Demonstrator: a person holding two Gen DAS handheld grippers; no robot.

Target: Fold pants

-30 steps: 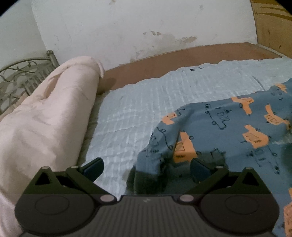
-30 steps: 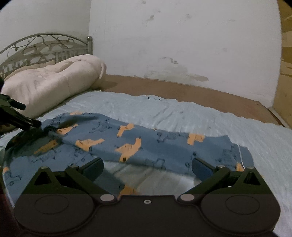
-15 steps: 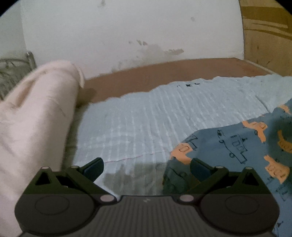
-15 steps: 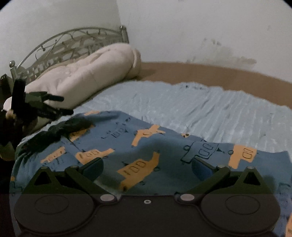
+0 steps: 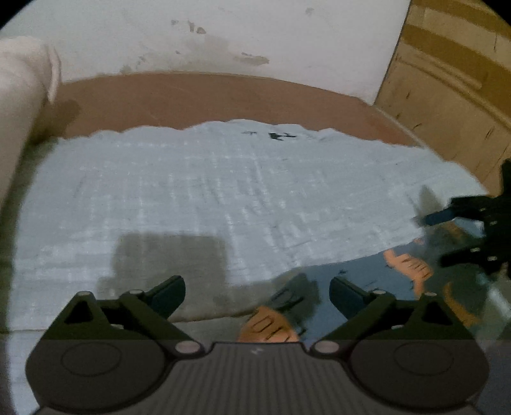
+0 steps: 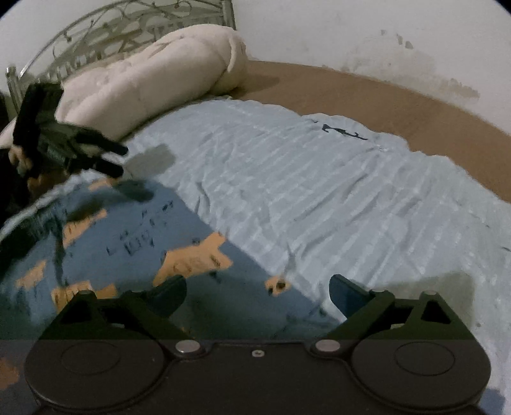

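I find myself in a domestic bedroom. Evidence: a bed covered by a pale blue ribbed sheet (image 6: 319, 191), a rolled cream duvet (image 6: 153, 73) against an ornate metal headboard (image 6: 95, 28), a stained plaster wall (image 5: 223, 35), and wooden furniture (image 5: 447, 79) alongside.

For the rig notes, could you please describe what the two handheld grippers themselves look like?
Both look alike. The left gripper and right gripper have a dark, near-black body with two round discs, silver pivot pins, triangular cut-outs in the linkages and two dark blue-black fingers. The left body is ribbed. No cables or sleeves show.
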